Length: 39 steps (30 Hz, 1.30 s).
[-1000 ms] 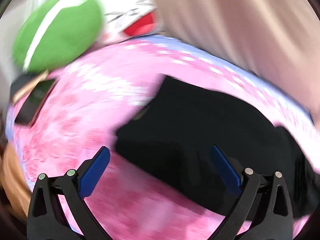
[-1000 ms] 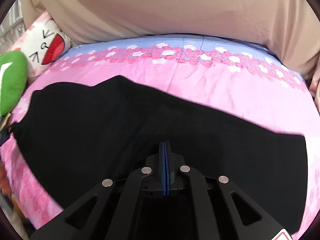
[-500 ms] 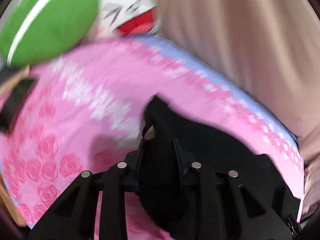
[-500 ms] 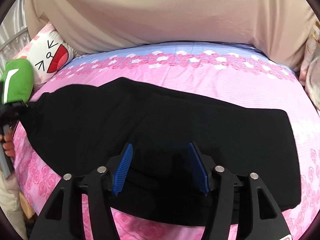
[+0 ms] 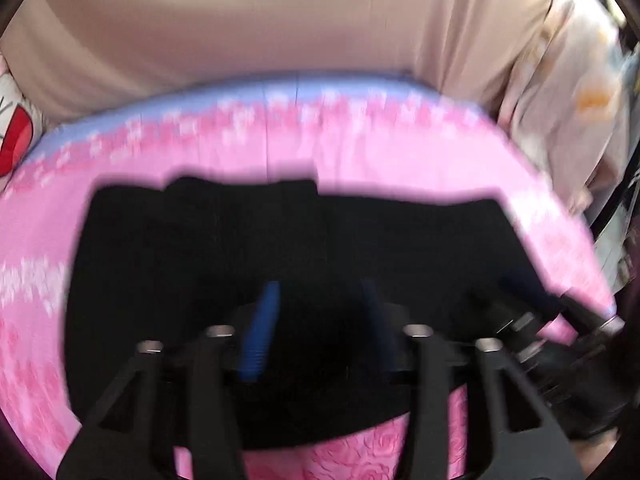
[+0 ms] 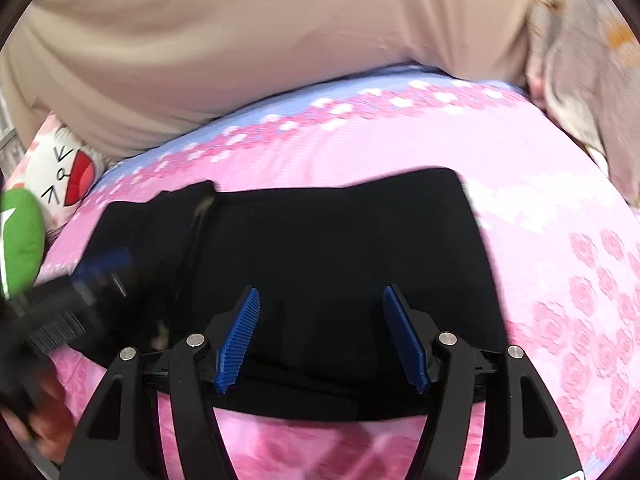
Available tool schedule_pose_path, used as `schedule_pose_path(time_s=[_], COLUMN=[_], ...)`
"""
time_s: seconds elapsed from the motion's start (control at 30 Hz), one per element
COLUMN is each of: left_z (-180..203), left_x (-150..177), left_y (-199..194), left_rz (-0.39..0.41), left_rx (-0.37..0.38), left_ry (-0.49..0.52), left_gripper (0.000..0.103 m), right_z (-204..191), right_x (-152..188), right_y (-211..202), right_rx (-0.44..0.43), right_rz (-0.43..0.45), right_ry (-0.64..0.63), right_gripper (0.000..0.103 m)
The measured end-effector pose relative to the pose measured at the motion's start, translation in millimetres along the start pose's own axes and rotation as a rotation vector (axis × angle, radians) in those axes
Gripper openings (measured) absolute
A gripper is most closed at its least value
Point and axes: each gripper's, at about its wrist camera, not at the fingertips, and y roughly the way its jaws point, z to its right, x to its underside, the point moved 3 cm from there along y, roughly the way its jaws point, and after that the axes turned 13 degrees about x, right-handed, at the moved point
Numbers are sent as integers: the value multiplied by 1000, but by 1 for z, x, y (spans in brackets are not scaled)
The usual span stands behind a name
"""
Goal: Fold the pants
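Observation:
The black pants [image 5: 280, 240] lie folded into a compact rectangle on the pink floral bedsheet [image 5: 380, 152]. In the left wrist view, which is blurred, my left gripper [image 5: 320, 300] hovers over the near part of the pants with its blue pads apart and nothing between them. The right gripper's body shows at that view's right edge [image 5: 532, 320]. In the right wrist view the pants [image 6: 340, 240] fill the middle, and my right gripper [image 6: 320, 300] is open and empty above their near edge. The left gripper shows blurred at the left [image 6: 80, 284].
A beige curtain [image 6: 260, 40] hangs behind the bed. A white cartoon-face pillow [image 6: 64, 172] and a green plush [image 6: 20, 240] lie at the bed's left end. Pale patterned fabric [image 6: 592, 80] hangs at the right. The bed's front edge is close below both grippers.
The left gripper, shut on the pants' left end half a second ago, has carried it rightward over the rest and opened. The pants now lie about half as long. The right gripper stayed open.

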Motion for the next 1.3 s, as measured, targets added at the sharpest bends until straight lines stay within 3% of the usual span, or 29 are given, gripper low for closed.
schedule_pose_path(time_s=[0.03,0.07,0.17,0.27,0.43,0.5,0.6,0.63,0.7,0.73,0.77,0.87,0.93,1.03,1.1,1.13,1.27,1.3], left_z=[2,3,-6,-38,-106,-129,-146,-151,-160,-163,-165,-167,-162,-152,-144,-141,-121,-116], left_x=[4,5,1,-3,13,23,35,39,48,50,51,48,44,40,38,38,34,32], left_y=[-5,-14,-59,-102,-120,-126,-133,-134,-140,-140,-140,-141,-146,-148,-140,-135,-102,-95], left_rz=[19,39,125,209,202,201,198,197,194,192,190,193,209,228,218,209,156,144], left_rx=[-10,-29,-26,-137,-364,-396,-411,-414,-420,-421,-419,-405,-394,-375,-350,-339,-277,-260], left_ry=[12,16,12,-25,-149,-200,-235,-243,-255,-261,-268,-273,-261,-242,-233,-230,-214,-212], left_gripper=[82,94,97,98,98,98,98,98,98,98,98,98,98,98,98,98,98,98], right_z=[10,14,19,2,-65,-88,-116,-122,-133,-137,-145,-147,-127,-77,-32,-3,61,69], right_x=[0,0,-4,-15,-23,-22,-12,-10,-6,-5,-7,-24,-51,-75,-79,-73,-35,-24], right_y=[-2,-4,-10,-9,9,22,42,42,35,32,26,-3,-35,-65,-72,-67,-19,-4], right_rx=[-10,-25,-69,-207,-361,-385,-347,-327,-385,-410,-396,-436,-451,-379,-256,-150,83,124], right_rz=[-1,-1,1,-17,-87,-133,-186,-148,-134,-145,-123,-69,15,110,140,134,-7,-35], right_ry=[17,25,36,41,-51,-73,-107,-107,-133,-127,-151,-162,-144,-108,-72,-47,36,34], right_gripper=[63,63,69,70,79,80,81,79,31,28,18,15,14,15,16,16,18,26])
